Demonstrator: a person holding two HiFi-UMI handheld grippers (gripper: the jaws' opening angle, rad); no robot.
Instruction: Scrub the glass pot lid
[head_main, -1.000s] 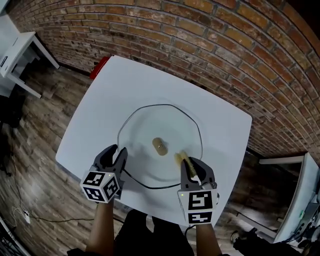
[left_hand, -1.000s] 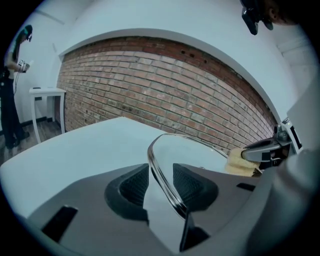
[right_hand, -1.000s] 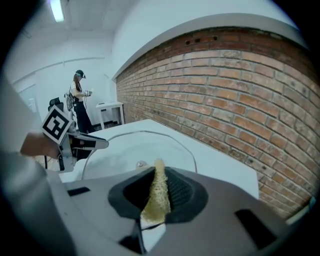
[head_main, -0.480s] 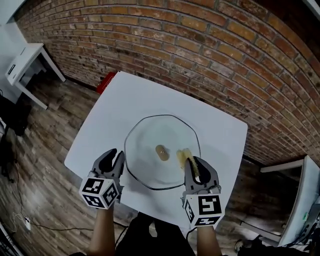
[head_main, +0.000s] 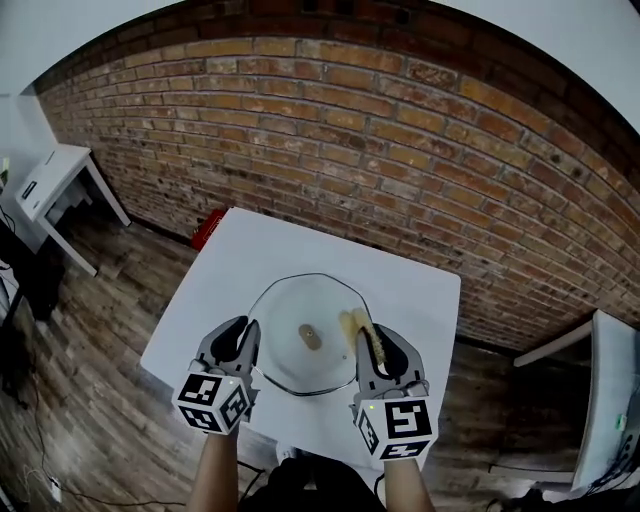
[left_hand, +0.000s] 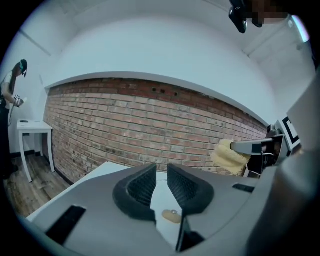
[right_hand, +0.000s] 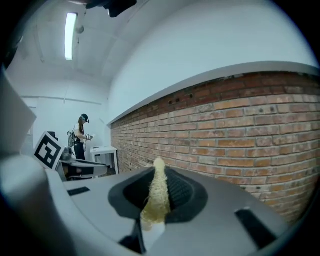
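"Brick wall (head_main: 350, 150) ahead, white bench (head_main: 410, 290) below. Where's the glass lid (head_main: 290, 310)?"

"Flat on the bench, beneath both grippers. My left gripper (head_main: 238, 330) is empty, its jaws just narrowed to a slit. My right gripper (head_main: 378, 338) clamps a yellow sponge (head_main: 356, 325) over the lid."

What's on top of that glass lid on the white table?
Only its small tan knob, at the centre. The yellow sponge in the right gripper hangs clear above the glass lid. That gripper covers part of its near rim.
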